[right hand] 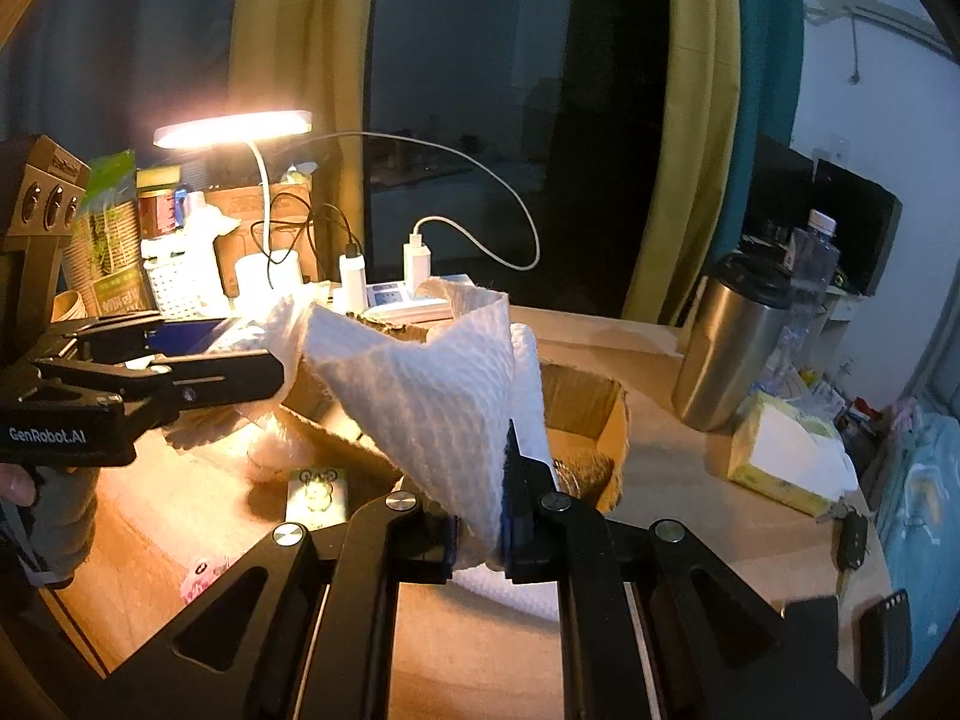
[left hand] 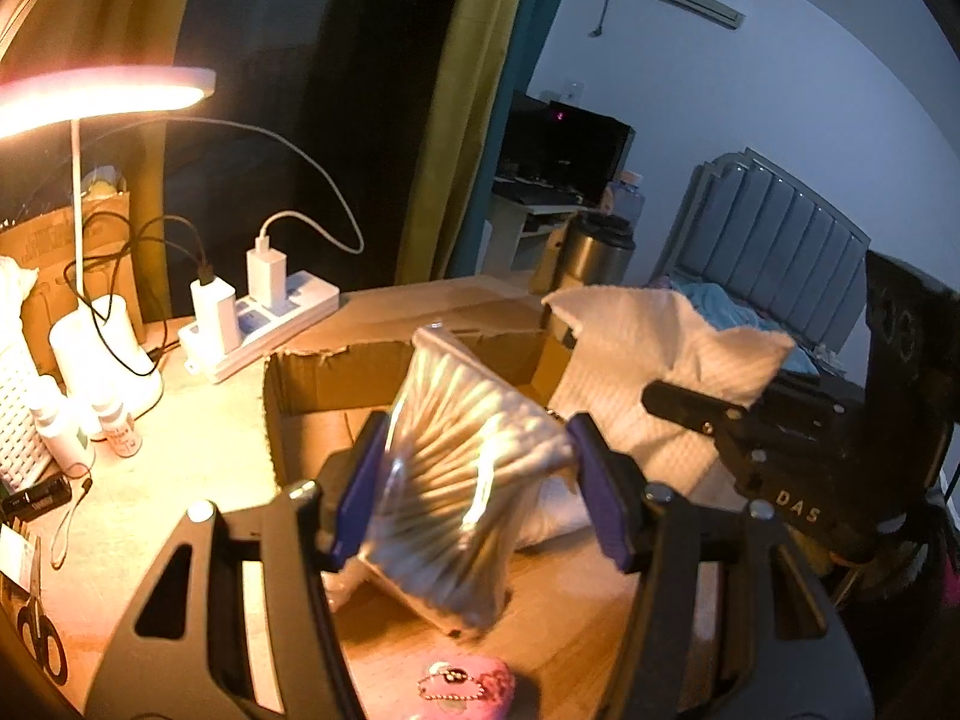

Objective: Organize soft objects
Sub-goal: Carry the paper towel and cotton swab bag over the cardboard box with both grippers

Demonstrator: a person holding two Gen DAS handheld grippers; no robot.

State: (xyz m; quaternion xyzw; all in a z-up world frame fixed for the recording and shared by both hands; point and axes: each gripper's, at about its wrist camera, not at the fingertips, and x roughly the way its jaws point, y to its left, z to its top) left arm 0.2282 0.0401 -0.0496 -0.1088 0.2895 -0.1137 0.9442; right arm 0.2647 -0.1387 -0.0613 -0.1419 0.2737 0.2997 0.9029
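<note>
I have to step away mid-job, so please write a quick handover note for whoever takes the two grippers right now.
Left gripper: shut on the bag of cotton swabs, held up above the table at the near edge of the cardboard box.
Right gripper: shut on the white cloth, lifted in front of the same box.
Done: both soft items are picked up and off the table.
Left: neither is in the box yet. Lower each into the box and release. A small pink plush item lies on the table near you and seems to be unsorted.
</note>
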